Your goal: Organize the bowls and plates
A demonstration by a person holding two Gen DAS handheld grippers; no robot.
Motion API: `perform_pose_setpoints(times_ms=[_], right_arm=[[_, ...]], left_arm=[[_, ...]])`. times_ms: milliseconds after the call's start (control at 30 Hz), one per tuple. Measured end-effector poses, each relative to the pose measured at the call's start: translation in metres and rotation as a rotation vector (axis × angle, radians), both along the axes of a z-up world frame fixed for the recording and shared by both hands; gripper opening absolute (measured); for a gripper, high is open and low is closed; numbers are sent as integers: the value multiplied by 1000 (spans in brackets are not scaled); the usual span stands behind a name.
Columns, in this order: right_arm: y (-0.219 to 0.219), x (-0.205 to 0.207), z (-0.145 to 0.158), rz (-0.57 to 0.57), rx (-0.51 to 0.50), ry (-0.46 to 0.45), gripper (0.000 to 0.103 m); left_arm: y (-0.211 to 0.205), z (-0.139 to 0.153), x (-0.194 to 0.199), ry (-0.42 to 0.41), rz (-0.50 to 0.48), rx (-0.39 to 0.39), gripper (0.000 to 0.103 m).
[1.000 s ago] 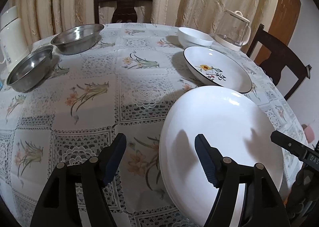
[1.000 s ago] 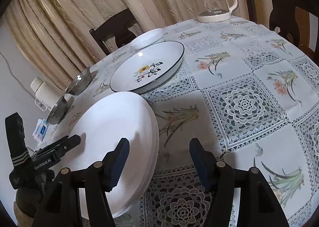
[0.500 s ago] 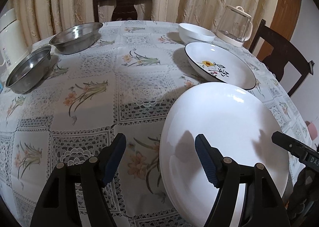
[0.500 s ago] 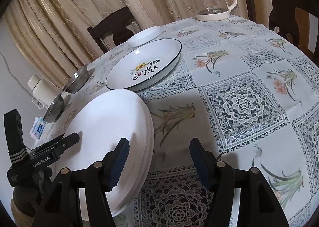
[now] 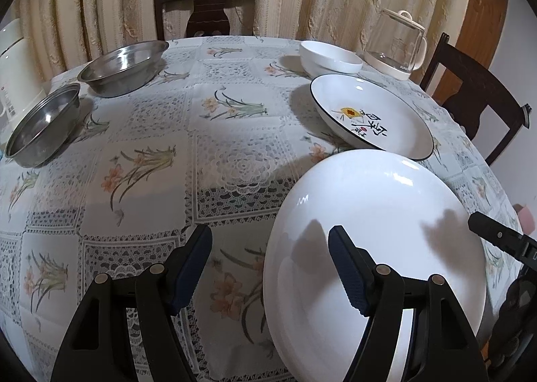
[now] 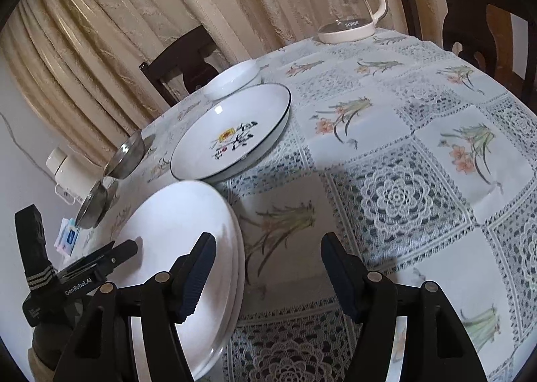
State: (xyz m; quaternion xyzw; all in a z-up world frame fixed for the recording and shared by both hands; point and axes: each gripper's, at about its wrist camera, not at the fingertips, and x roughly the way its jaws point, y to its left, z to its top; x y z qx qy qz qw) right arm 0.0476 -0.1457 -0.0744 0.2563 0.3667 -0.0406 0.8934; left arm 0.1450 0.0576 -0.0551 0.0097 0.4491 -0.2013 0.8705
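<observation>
Hovering over the near edge of the surface, the left gripper is holding its fingers wide apart with nothing between them; its right finger is hanging above the stack of plain white plates, while the other is sitting over the lace tablecloth. The right gripper is likewise spread and empty, its left finger poised over the stack's rim and its right one above bare cloth. Just beyond the stack, a black-rimmed plate with painted characters is lying nearly touching it, and a white bowl is sitting just behind that, near a glass kettle. Two steel bowls are resting well apart from these, at the far left of the surface.
</observation>
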Motion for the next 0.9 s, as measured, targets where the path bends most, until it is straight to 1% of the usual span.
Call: perform_pose_setpoints(times_ms=[167,233,400,733,900], right_arm=[[-8,10,10,-17,5,-29,69],[-11,15,12,-19,8,-35,69],[-21,33,15,-16,33,-24,69],[-25,67,17,6,7,1,69],[-33,86,17,10,45,10,69]], left_arm=[[1,0,15,44,20,-35,73],[1,2,20,41,29,-39,73],[3,9,33,25,46,-46,73],[0,12,52,41,53,-66,73],[-3,14,61,57,46,-70,73]])
